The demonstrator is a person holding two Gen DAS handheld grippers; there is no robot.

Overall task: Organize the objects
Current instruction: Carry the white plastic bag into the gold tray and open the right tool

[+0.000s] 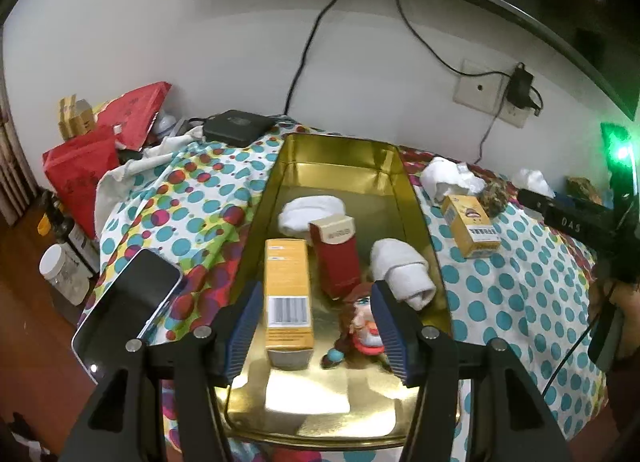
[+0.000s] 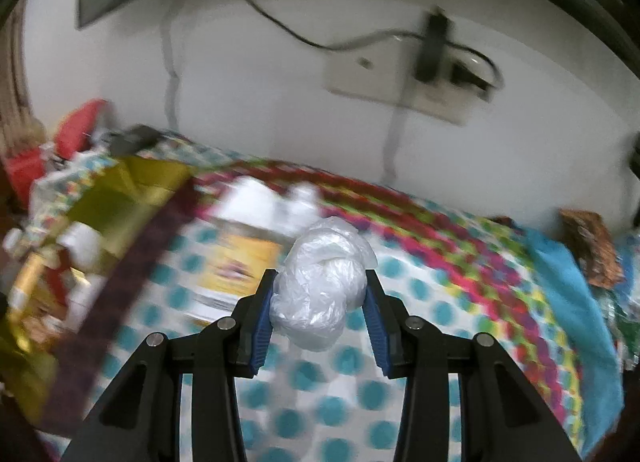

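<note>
A gold tin tray (image 1: 404, 166) lies on the dotted cloth. In it are an orange box (image 1: 287, 282), a red cigarette pack (image 1: 336, 258), two rolled white socks (image 1: 402, 272), and a small doll (image 1: 362, 326). My left gripper (image 1: 314, 302) is open above the tray's near end, with the orange box and the doll between its fingers. My right gripper (image 2: 320, 290) is shut on a crumpled white plastic bag (image 2: 320, 286), held above the cloth right of the tray (image 2: 112, 198). A yellow box (image 1: 472, 226) stands on the cloth right of the tray; it also shows, blurred, in the right wrist view (image 2: 236, 266).
A phone (image 1: 128, 302) lies at the table's left edge. White cloth bundles (image 1: 448, 178) and a dark clump (image 1: 494, 194) sit behind the yellow box. Red bags (image 1: 88, 166) and a black device (image 1: 236, 126) are at back left. A wall socket (image 1: 492, 94) with cables is behind.
</note>
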